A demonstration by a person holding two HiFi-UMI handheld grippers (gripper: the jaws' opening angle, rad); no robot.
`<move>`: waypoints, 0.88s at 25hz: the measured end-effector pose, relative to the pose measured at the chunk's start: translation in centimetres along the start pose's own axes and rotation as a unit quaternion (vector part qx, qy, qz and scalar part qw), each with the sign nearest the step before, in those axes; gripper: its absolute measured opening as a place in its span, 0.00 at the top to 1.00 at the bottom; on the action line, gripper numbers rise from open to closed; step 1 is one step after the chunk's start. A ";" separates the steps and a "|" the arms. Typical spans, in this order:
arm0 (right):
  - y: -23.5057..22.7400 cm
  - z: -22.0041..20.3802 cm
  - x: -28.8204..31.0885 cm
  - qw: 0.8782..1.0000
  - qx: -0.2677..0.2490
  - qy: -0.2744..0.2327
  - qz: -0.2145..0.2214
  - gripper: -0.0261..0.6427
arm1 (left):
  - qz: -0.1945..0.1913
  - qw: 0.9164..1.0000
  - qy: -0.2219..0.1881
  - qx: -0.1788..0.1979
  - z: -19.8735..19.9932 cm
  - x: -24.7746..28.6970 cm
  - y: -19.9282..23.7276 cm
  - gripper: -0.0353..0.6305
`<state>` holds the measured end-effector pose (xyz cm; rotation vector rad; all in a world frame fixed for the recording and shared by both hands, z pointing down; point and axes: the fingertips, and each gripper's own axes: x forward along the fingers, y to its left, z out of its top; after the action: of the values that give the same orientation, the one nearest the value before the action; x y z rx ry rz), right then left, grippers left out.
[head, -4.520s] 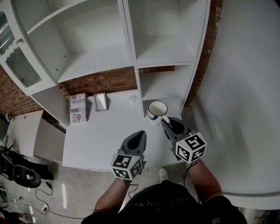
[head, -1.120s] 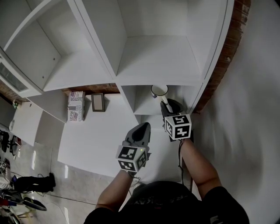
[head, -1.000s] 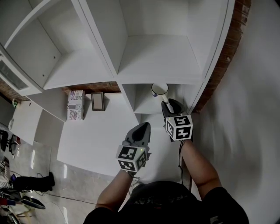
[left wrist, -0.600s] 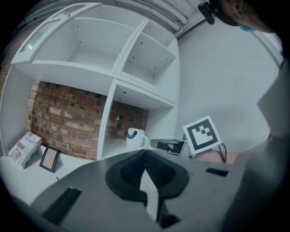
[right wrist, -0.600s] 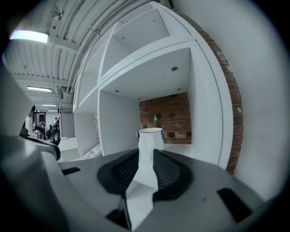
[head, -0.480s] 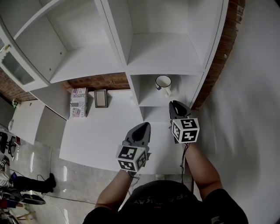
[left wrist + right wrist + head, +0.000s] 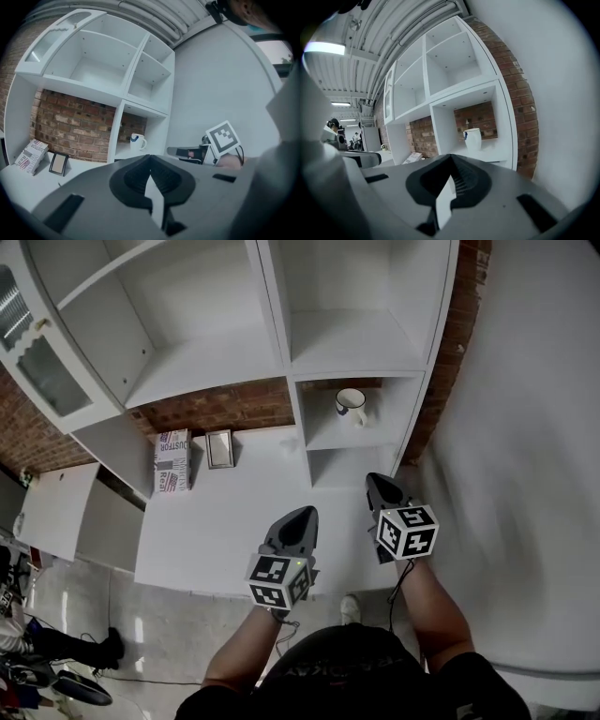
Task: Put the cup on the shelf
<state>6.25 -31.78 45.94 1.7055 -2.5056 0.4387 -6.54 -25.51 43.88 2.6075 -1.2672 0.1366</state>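
A white cup with a dark rim and a handle (image 7: 352, 403) stands upright on the small shelf (image 7: 333, 439) in the white shelving unit's lower right cubby; the same cup (image 7: 136, 141) shows in the left gripper view, and the cup (image 7: 472, 138) in the right gripper view too. My right gripper (image 7: 377, 482) is shut with nothing between its jaws, pulled back below the cubby over the table's right end. My left gripper (image 7: 307, 514) is shut and empty, over the table's front edge.
A printed box (image 7: 171, 460) and a small picture frame (image 7: 219, 448) stand on the white table (image 7: 225, 521) against the brick wall. Larger white shelf compartments (image 7: 216, 352) rise above. A grey wall (image 7: 525, 446) closes the right side.
The right gripper let go of the cup on the shelf, drew back toward me and shut. The cup stays on the shelf. The left gripper held still.
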 end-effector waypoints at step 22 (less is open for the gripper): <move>13.3 -5.3 -14.8 0.999 -0.022 0.006 -0.026 0.96 | -0.059 0.998 0.007 -0.024 -5.0 -14.7 -4.2 0.94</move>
<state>-0.91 -12.50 45.16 1.7429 -2.4373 0.3848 -12.19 -10.55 45.25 2.6284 -1.0942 0.1017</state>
